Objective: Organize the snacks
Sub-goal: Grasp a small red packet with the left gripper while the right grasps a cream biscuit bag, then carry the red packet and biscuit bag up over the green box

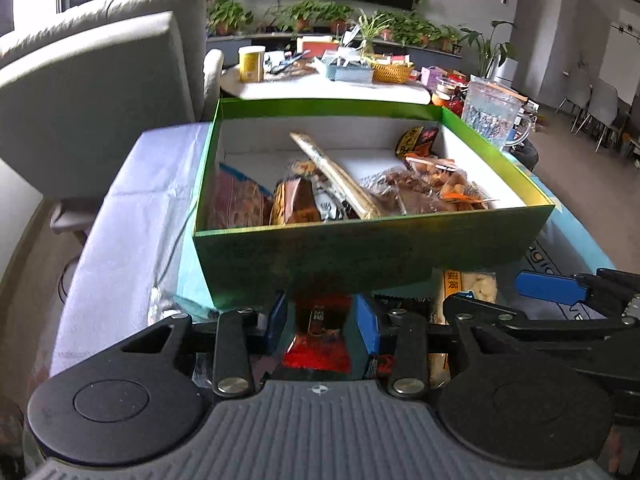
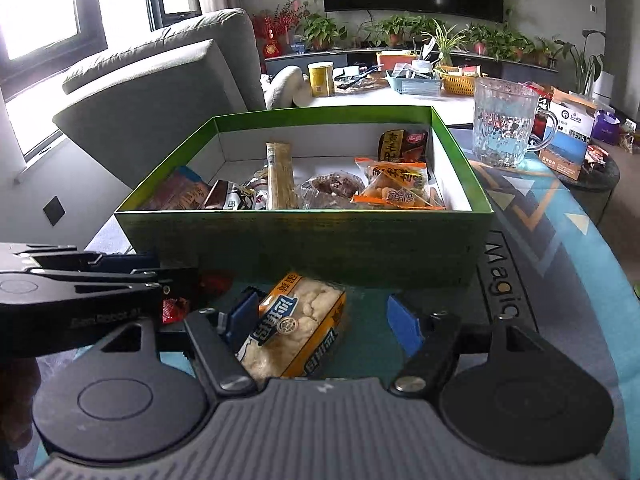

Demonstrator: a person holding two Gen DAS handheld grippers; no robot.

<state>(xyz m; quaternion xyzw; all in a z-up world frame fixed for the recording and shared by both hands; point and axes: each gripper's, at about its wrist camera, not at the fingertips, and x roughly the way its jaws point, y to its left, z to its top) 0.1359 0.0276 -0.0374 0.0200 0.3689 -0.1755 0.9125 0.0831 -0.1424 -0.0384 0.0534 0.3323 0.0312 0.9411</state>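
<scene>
A green box [image 1: 360, 252] [image 2: 304, 240] with a white inside stands on the table and holds several snack packets. In front of it lie a red snack packet [image 1: 318, 340] [image 2: 174, 308] and an orange-and-white snack packet [image 2: 294, 328] [image 1: 466, 284]. My left gripper [image 1: 322, 320] has its blue pads close on both sides of the red packet. My right gripper [image 2: 322, 320] is open around the orange-and-white packet, its left pad [image 2: 240, 314] near the packet, its right pad apart. Each gripper shows in the other's view, the right one [image 1: 560, 292] and the left one [image 2: 100, 280].
A glass mug [image 2: 502, 124] stands right of the box on the patterned mat [image 2: 560, 240]. A grey sofa [image 2: 160, 92] is on the left. A white table [image 1: 320, 88] with clutter, a yellow tub [image 1: 251, 63] and potted plants lie behind.
</scene>
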